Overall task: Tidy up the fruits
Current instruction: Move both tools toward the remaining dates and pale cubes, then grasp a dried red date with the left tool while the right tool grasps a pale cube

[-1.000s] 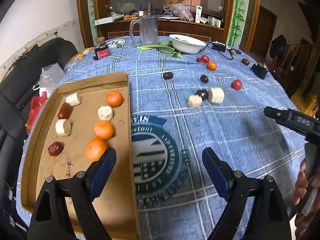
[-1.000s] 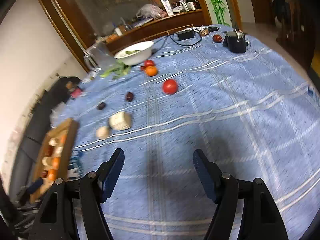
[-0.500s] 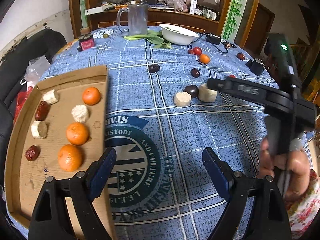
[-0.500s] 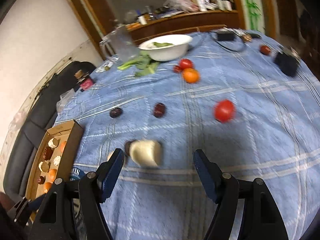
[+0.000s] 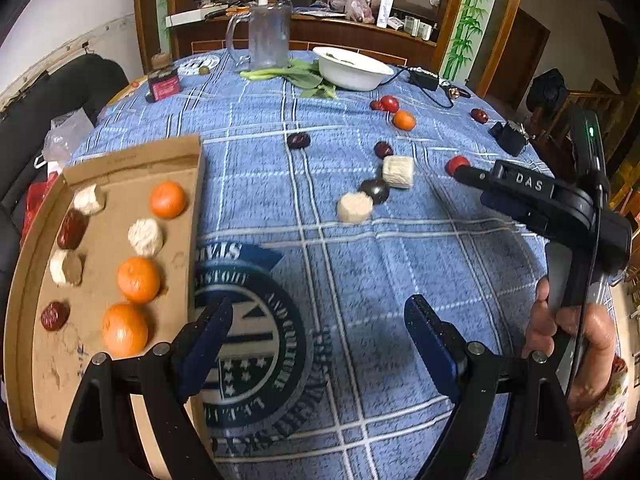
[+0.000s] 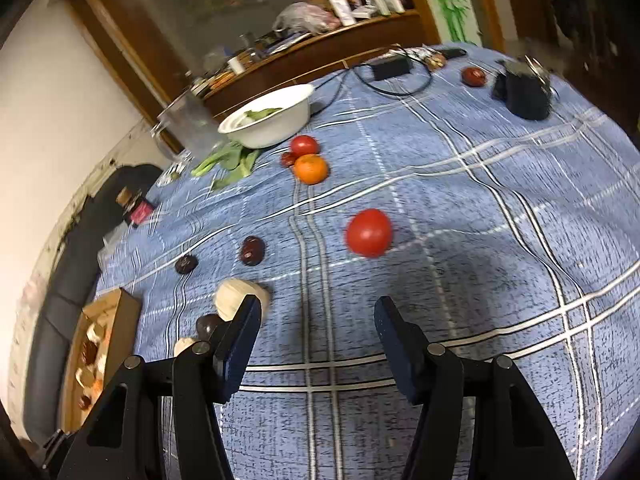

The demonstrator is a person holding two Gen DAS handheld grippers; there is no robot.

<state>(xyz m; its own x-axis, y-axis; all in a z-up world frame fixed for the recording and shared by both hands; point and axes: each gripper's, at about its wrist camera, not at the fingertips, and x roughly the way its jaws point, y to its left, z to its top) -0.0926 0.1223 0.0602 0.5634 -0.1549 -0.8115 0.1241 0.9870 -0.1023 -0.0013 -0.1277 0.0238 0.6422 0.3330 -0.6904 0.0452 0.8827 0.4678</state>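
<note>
Three oranges (image 5: 138, 279), pale chunks (image 5: 145, 236) and dark dates (image 5: 72, 229) are lying in rows in the cardboard tray (image 5: 132, 158) at the desk's left edge. More fruit is sitting loose on the blue plaid cloth (image 5: 360, 264): a red tomato (image 6: 369, 232), an orange (image 6: 311, 168) touching two smaller red fruits, dark dates (image 6: 252, 250), and pale chunks (image 5: 397, 171) around a dark fruit. A white bowl (image 6: 276, 120) is holding greens, with more greens lying beside it.

The left tool (image 5: 318, 334) is hovering released over the cloth's printed emblem, nothing between its jaws. The right tool (image 6: 316, 322) is closing its jaws over bare cloth just short of the tomato, gripping nothing. A hand (image 5: 576, 340) is holding its handle.

A wooden cabinet is standing behind, its clutter blurred.
</note>
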